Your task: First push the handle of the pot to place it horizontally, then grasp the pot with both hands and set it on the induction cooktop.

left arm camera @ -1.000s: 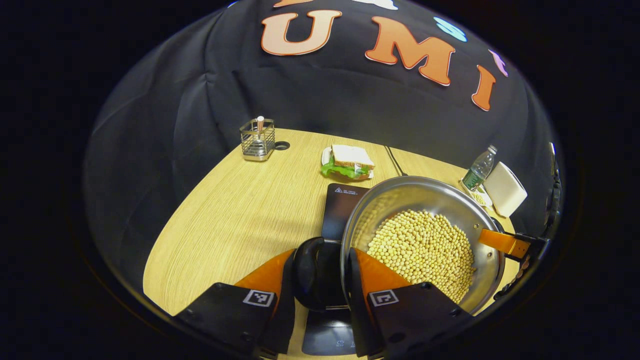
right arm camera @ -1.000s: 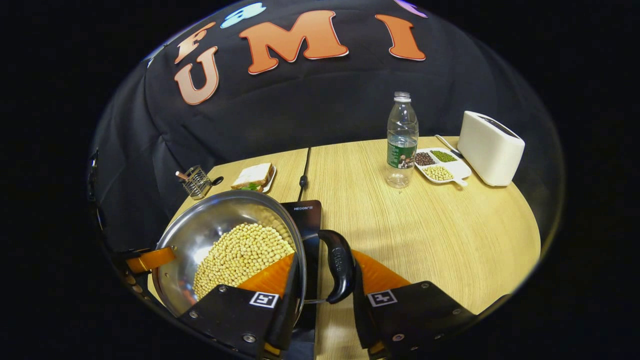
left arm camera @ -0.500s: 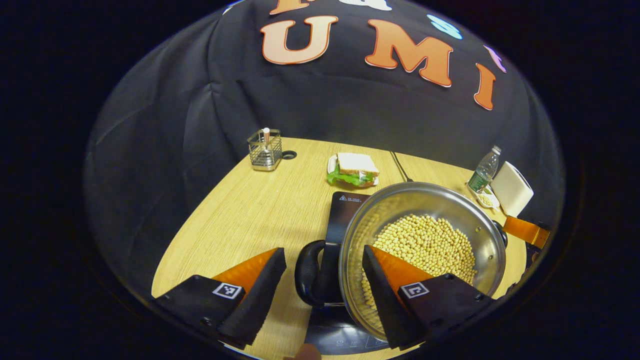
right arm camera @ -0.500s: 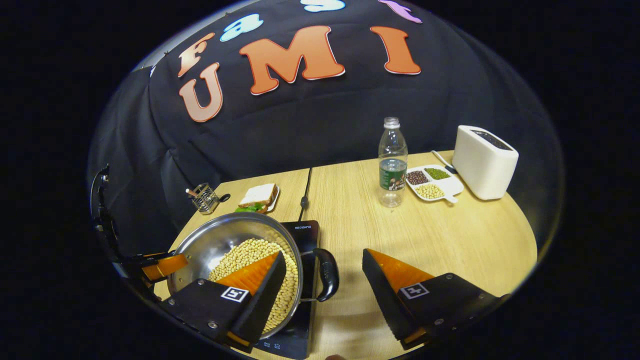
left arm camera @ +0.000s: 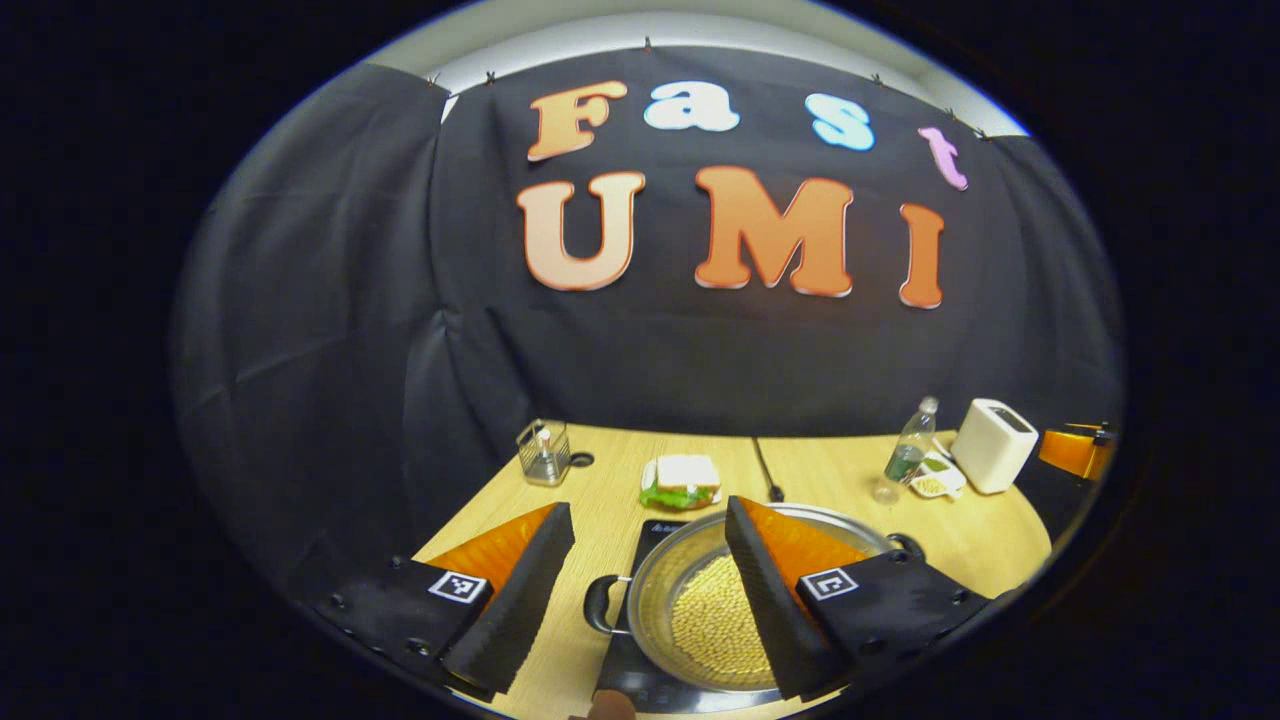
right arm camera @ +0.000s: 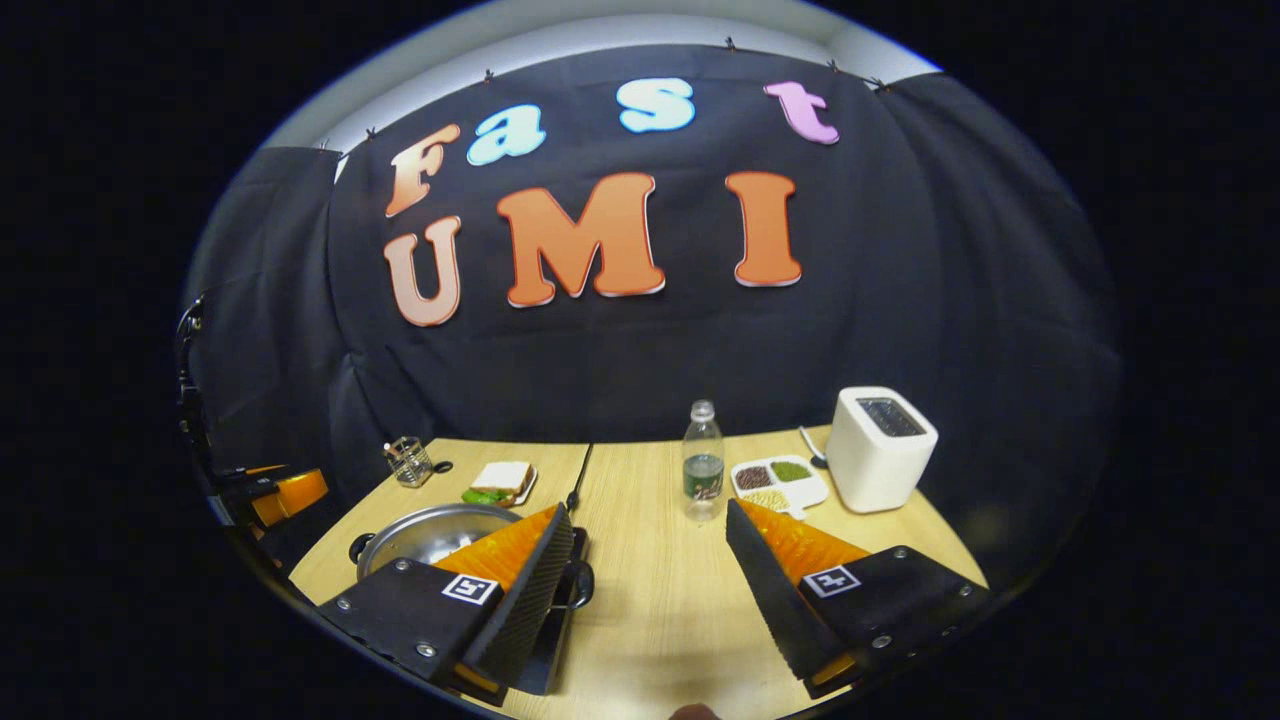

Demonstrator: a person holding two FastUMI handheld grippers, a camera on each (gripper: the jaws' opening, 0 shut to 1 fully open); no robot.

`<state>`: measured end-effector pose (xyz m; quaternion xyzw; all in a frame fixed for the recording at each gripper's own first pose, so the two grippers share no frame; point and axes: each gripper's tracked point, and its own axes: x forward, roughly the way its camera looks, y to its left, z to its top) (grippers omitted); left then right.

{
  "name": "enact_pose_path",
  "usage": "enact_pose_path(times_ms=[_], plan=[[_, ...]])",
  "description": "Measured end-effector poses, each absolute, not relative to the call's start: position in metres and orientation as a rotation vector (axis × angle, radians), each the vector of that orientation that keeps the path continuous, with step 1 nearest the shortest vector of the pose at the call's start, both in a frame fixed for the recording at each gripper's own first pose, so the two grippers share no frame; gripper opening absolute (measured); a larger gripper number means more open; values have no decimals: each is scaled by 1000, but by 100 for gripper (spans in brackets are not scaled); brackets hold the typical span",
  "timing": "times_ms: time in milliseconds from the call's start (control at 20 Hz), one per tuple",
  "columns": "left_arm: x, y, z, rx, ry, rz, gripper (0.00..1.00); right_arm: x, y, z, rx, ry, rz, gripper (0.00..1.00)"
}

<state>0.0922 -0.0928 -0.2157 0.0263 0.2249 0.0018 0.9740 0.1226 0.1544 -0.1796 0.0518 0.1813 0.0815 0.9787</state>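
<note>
A steel pot (left arm camera: 700,620) of yellow beans sits on the black induction cooktop (left arm camera: 622,683), its two black side handles (left arm camera: 598,605) pointing left and right. My left gripper (left arm camera: 650,508) hangs open above and behind the pot, apart from it. In the right gripper view the pot (right arm camera: 425,530) lies low on the left, partly hidden by a finger, with one handle (right arm camera: 583,585) beside the cooktop (right arm camera: 556,645). My right gripper (right arm camera: 648,510) is open and holds nothing. Each view catches the other gripper at its edge, the right gripper (left arm camera: 1075,450) and the left gripper (right arm camera: 275,495).
On the wooden table (right arm camera: 650,600) stand a water bottle (right arm camera: 703,475), a white toaster (right arm camera: 880,450), a divided tray of beans (right arm camera: 775,480), a sandwich on a plate (right arm camera: 500,480) and a wire caddy (right arm camera: 408,462). A black cable (right arm camera: 578,480) runs back from the cooktop.
Both grippers let go of the pot's handles, opened wide, then drew back and up. The pot stays on the cooktop and looks much smaller now.
</note>
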Motion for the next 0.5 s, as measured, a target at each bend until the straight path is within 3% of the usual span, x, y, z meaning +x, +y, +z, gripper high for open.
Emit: enact_pose_path(times_ms=[350, 500], plan=[[55, -140, -75, -65, 195, -118, 98, 76, 98, -90, 84, 181, 154, 95], [43, -126, -23, -66, 91, -104, 98, 51, 73, -59, 50, 118, 124, 95]])
